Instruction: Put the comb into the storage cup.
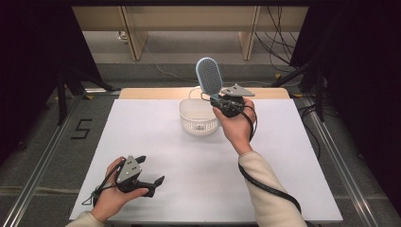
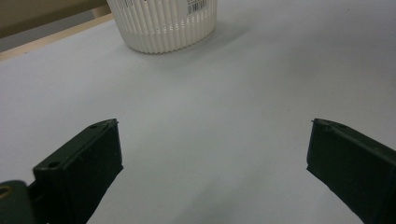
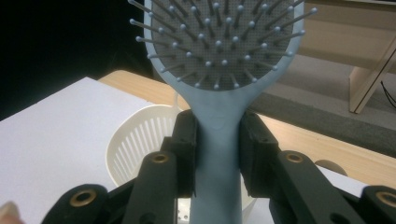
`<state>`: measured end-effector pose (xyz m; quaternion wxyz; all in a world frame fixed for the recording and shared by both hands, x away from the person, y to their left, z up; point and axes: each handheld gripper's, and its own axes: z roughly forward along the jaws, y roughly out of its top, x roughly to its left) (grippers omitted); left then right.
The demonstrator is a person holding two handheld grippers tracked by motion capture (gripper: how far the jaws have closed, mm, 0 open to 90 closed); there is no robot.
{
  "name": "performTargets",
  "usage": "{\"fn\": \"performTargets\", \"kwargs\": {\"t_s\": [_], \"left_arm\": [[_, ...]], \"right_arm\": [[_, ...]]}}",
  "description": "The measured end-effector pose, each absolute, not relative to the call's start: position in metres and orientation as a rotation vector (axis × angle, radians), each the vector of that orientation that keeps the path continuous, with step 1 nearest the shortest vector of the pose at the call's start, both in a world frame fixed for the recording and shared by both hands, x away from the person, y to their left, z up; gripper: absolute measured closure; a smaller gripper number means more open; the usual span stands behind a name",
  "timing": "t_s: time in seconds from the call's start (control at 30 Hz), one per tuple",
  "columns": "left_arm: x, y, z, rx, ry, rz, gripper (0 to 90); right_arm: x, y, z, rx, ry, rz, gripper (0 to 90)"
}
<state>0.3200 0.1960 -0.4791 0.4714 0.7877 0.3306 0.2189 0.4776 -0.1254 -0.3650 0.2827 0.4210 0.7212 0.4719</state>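
A light blue hairbrush [image 1: 209,77] stands upright in the air above the far middle of the table, bristle head up. My right gripper [image 1: 221,100] is shut on its handle [image 3: 217,154], with a black jaw pressed on each side. Just below and to the left of it sits a white ribbed basket [image 1: 198,122], whose rim [image 3: 140,122] also curves behind the jaws in the right gripper view. My left gripper [image 1: 150,172] rests low at the near left of the white table sheet, open, with nothing between its fingers [image 2: 81,168]. The basket [image 2: 163,28] stands ahead of it.
The white sheet [image 1: 189,184] covers the table, with a wooden strip [image 1: 156,93] along its far edge. Metal rails run along both sides. Beyond the table are wooden furniture legs [image 1: 135,40] and loose cables on the floor [image 1: 276,45].
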Motion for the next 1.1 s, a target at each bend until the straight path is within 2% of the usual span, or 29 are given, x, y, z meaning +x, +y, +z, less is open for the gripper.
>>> {"fn": "performTargets", "kwargs": {"t_s": [1.1], "left_arm": [[0.3198,0.1952,-0.4791,1.932,0.803,0.535,2.6]], "right_arm": [[0.4867,-0.1161,-0.3555,1.11,1.922,1.262,70.6]]}}
